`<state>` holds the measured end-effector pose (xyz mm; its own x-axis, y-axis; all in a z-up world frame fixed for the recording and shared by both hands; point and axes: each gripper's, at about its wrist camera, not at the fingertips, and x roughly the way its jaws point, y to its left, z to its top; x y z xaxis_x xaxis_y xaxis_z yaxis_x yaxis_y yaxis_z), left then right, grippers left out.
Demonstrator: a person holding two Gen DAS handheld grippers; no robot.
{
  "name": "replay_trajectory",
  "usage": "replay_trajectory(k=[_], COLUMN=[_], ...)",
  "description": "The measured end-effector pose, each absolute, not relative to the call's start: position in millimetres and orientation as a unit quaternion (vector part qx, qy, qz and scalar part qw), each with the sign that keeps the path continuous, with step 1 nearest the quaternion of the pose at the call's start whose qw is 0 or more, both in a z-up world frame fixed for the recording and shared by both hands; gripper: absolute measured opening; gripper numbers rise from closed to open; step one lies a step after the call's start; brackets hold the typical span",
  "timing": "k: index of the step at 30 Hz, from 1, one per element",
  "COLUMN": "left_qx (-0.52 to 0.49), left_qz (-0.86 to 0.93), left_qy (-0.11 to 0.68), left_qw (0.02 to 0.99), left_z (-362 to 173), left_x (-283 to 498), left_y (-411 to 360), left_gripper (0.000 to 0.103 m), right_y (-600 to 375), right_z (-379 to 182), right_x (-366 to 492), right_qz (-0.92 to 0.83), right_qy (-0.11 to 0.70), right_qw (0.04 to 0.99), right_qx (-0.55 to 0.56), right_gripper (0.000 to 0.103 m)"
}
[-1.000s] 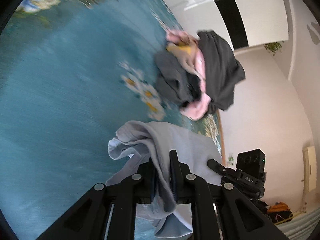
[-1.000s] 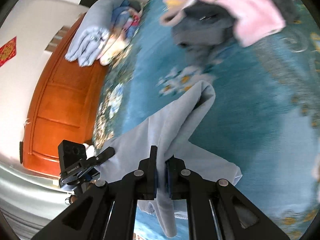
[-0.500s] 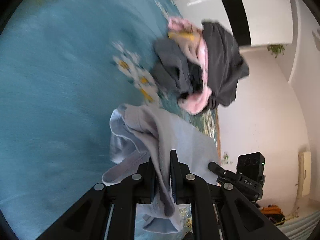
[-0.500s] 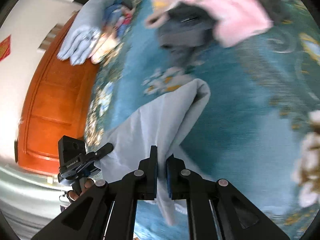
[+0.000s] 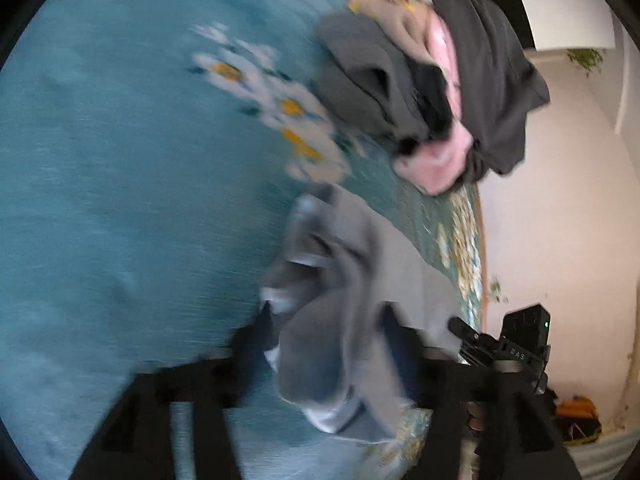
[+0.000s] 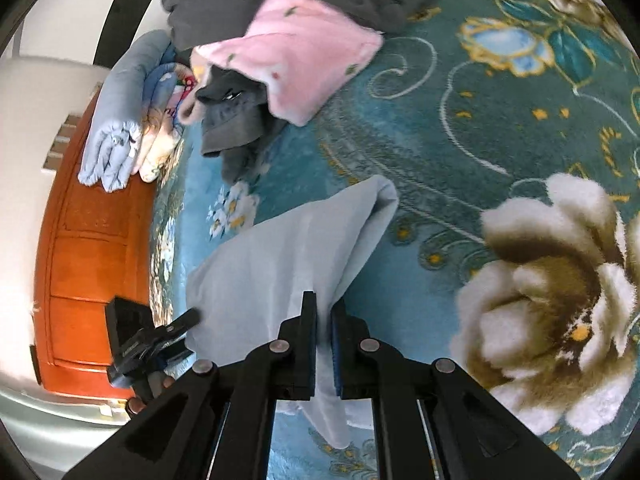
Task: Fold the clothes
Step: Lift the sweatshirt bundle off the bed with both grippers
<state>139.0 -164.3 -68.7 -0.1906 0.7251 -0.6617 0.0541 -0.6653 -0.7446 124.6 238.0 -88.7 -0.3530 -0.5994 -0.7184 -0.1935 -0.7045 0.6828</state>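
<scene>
In the left wrist view, the left tongs (image 5: 326, 344), clamped on the pale blue garment (image 5: 340, 280) half a second ago, are now spread wide, the cloth hanging loose between them. In the right wrist view, the right tongs (image 6: 323, 320) are kept pinched on the garment's fold, stretched above the teal bedspread (image 6: 500, 92), near the clothes pile (image 6: 280, 40).

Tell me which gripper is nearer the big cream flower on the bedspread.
Right. The right gripper, holding the light blue garment, has the cream flower just beside it; the left gripper sits across the garment, on the side away from the flower.
</scene>
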Motion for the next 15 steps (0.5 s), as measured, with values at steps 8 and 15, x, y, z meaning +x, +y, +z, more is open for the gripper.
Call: replay_trajectory(k=[8, 15], left_qx=[-0.576, -0.588], left_qz=[0.615, 0.640], left_qy=[-0.459, -0.405], left_qw=[0.281, 0.283], left_z=[-111.3, -100.5], left_x=[136.9, 132.9], left_y=[-165.4, -133.3], left_gripper=[0.084, 0.077], right_y=[246.2, 248.8], right_z=[-106.8, -123.4], right_x=[126.9, 126.0], right_qz=[-0.724, -0.710], right_qy=[-0.398, -0.429], right_qw=[0.155, 0.160], right_qx=[0.542, 0.535], right_gripper=[0.006, 0.010])
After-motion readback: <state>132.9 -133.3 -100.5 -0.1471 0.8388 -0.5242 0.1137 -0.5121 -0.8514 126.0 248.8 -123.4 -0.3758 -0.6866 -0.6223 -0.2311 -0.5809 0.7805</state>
